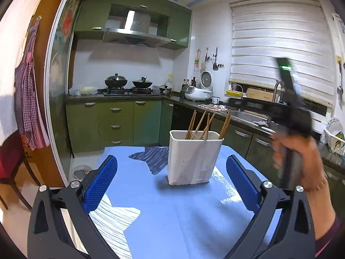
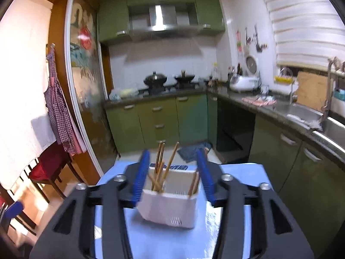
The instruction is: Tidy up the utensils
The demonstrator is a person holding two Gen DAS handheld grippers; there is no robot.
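The left gripper (image 1: 171,182) has its blue-padded fingers (image 1: 101,183) spread wide, with nothing between them but bare cloth; they press on nothing. Just beyond them, on the blue tablecloth (image 1: 172,215), stands the white utensil holder (image 1: 194,157), upright, near the far middle of the table. Wooden chopsticks (image 1: 204,125) stand in it on end, their long axes close to vertical, with the tops fanning out and leaning a little to the right.

The right gripper (image 2: 174,172) is partly open. Its blue fingers (image 2: 141,172) stand either side of the holder's (image 2: 170,207) top, and the chopsticks (image 2: 159,168) rise in the gap between them. This view is smeared by motion, so I cannot tell whether either pad touches the holder's rim; no chopstick looks clamped. The holder appears tilted here, its near wall filling the lower gap and hiding its base.

In the left wrist view the right gripper shows only as a dark blurred body at the right, held by the person's hand (image 1: 301,157), whose forearm is cut off by the frame edge. The gripper's fingertips cannot be made out there.

Farther off lie green cabinets (image 1: 116,120), a stove with two dark pots (image 1: 127,82), and a sink (image 1: 248,116) at the right.
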